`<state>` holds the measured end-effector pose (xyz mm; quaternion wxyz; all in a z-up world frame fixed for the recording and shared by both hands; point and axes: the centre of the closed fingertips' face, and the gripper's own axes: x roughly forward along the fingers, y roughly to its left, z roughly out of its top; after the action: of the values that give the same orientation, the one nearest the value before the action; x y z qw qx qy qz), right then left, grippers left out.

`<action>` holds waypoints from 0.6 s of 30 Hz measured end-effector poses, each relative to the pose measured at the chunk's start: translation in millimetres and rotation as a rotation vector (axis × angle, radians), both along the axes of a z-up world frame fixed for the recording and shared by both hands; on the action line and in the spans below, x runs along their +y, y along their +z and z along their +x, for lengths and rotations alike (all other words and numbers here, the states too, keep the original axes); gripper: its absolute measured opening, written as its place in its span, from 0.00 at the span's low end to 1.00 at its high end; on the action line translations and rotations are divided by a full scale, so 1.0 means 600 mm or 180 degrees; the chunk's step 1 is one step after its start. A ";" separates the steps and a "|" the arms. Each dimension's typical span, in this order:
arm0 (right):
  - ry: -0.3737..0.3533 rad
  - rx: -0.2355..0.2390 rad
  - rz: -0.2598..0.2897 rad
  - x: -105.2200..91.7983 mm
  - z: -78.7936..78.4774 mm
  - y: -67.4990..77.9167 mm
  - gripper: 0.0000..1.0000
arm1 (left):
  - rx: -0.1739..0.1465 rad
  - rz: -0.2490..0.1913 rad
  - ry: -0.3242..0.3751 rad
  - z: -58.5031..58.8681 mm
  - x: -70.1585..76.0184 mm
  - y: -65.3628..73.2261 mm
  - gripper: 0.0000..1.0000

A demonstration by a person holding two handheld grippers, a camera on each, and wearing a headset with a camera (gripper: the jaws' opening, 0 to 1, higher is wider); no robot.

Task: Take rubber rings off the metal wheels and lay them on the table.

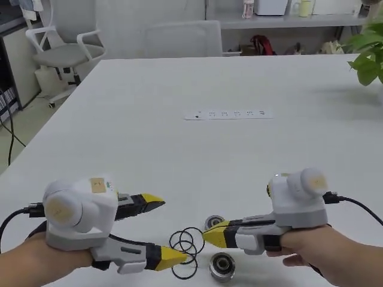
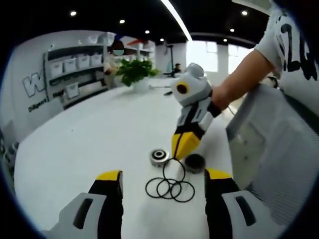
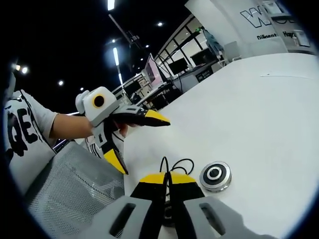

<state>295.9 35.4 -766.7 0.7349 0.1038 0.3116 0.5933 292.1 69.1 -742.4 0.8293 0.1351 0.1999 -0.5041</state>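
Note:
Several black rubber rings (image 1: 184,246) lie overlapping on the white table (image 1: 197,155), also seen as the ring cluster (image 2: 169,188) in the left gripper view. Two metal wheels rest beside them: one wheel (image 1: 214,222) farther off, another wheel (image 1: 222,265) nearer me. My right gripper (image 1: 207,235) is shut, its yellow tips pinching a thin black ring (image 3: 175,163) that loops out from them beside a wheel (image 3: 215,176). My left gripper (image 1: 164,229) stands open just left of the rings, holding nothing.
A white power strip (image 1: 227,113) lies mid-table. An office chair (image 1: 64,55) stands off the table's far left corner, and a green plant (image 1: 368,57) leans in at the far right. A mesh chair back (image 3: 70,189) is close behind.

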 end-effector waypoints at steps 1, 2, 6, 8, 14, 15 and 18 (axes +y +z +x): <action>0.0015 0.0003 -0.0001 0.001 -0.002 0.000 0.00 | 0.0000 -0.0001 -0.0008 -0.002 0.001 0.000 0.69; 0.0041 0.0012 -0.0003 0.003 -0.006 -0.001 0.00 | 0.0004 -0.0001 -0.0023 -0.006 0.004 0.000 0.69; 0.0153 0.0032 -0.0036 0.009 -0.022 -0.007 0.00 | 0.0042 -0.0030 -0.0013 -0.013 0.015 0.000 0.72; 0.0201 0.0033 -0.0057 0.011 -0.028 -0.009 0.00 | 0.0053 -0.0045 0.0006 -0.015 0.018 0.001 0.73; 0.0322 0.0026 -0.0086 0.019 -0.044 -0.011 0.00 | 0.0067 -0.0039 0.0015 -0.027 0.027 -0.001 0.75; 0.0338 0.0025 -0.0092 0.020 -0.046 -0.012 0.00 | 0.0067 -0.0036 0.0013 -0.028 0.028 -0.001 0.75; 0.0402 0.0012 -0.0136 0.022 -0.054 -0.017 0.00 | 0.0073 -0.0037 0.0019 -0.032 0.031 -0.001 0.76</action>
<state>263.5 48.8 -777.1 0.6975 0.0694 0.3316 0.6314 272.9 87.9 -743.3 0.8292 0.1239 0.2068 -0.5043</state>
